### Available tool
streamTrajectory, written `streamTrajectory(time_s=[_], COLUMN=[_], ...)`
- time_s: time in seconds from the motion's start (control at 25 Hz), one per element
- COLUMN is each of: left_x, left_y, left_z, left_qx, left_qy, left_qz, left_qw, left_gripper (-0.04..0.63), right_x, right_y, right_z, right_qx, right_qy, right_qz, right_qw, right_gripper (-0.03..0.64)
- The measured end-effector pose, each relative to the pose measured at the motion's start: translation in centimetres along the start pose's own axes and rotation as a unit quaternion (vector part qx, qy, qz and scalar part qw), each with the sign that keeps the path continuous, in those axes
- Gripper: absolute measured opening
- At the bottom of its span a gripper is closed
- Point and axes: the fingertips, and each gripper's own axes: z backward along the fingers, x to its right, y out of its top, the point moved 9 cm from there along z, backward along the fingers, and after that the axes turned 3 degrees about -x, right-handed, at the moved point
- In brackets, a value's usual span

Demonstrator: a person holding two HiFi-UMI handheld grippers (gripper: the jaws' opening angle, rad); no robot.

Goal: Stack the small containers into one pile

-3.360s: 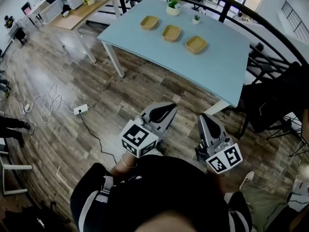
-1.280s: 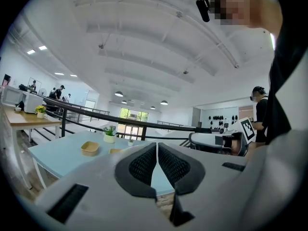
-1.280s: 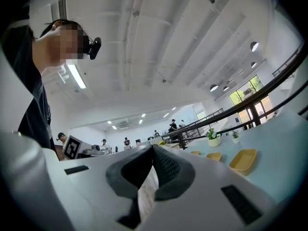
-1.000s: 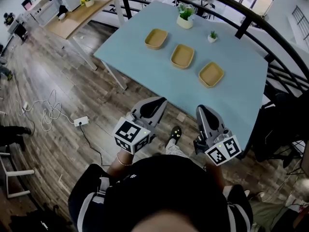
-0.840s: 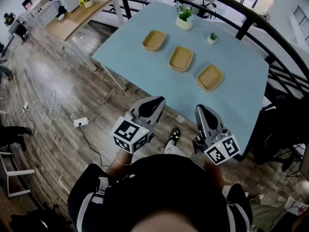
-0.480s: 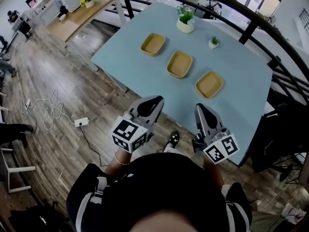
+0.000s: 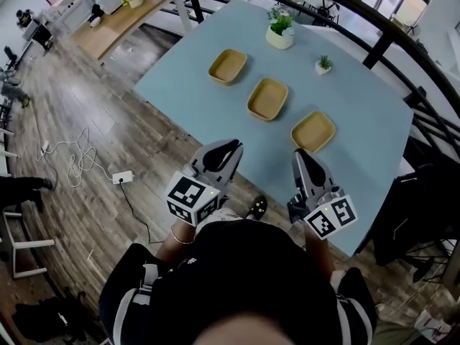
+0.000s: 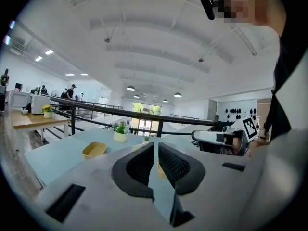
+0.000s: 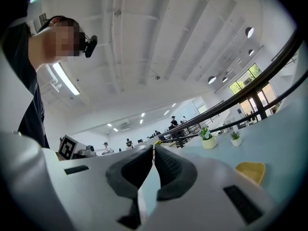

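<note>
Three shallow yellow containers lie apart in a diagonal row on the light blue table [image 7: 215, 106]: the far-left container [image 7: 228, 65], the middle container [image 7: 267, 98] and the near-right container [image 7: 313, 131]. My left gripper [image 7: 233, 144] is shut and empty, its tip over the table's near edge, short of the middle container. My right gripper [image 7: 300, 153] is also shut and empty, just short of the near-right container. The left gripper view shows the far-left container [image 8: 94, 149] left of the closed jaws. In the right gripper view one container [image 9: 250, 170] lies at the right.
A white pot with a green plant [image 7: 279, 31] and a smaller potted plant [image 7: 325, 65] stand at the table's far side. A black railing [image 7: 374, 45] runs behind the table. A cable and power strip [image 7: 122, 177] lie on the wooden floor at left.
The person has stepped closer to the table. Both grippers have advanced with them, from over the floor to the table's near edge, and both stayed shut.
</note>
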Motion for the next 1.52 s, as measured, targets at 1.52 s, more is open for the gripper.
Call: streamTrajectory(time_s=[1.52], left_x=[-18.1], left_y=[-2.7], left_z=[-15.2], left_qx=[-0.162], left_qy=[-0.149], left_qz=[0.026], left_qw=[0.975], left_gripper=[0.137], right_x=[6.5], right_y=[-5.5], right_z=[-12.7], right_qx=[-0.05], right_qy=[-0.245], right_qz=[-0.077], right_qw=[0.965], right_gripper=[0.123])
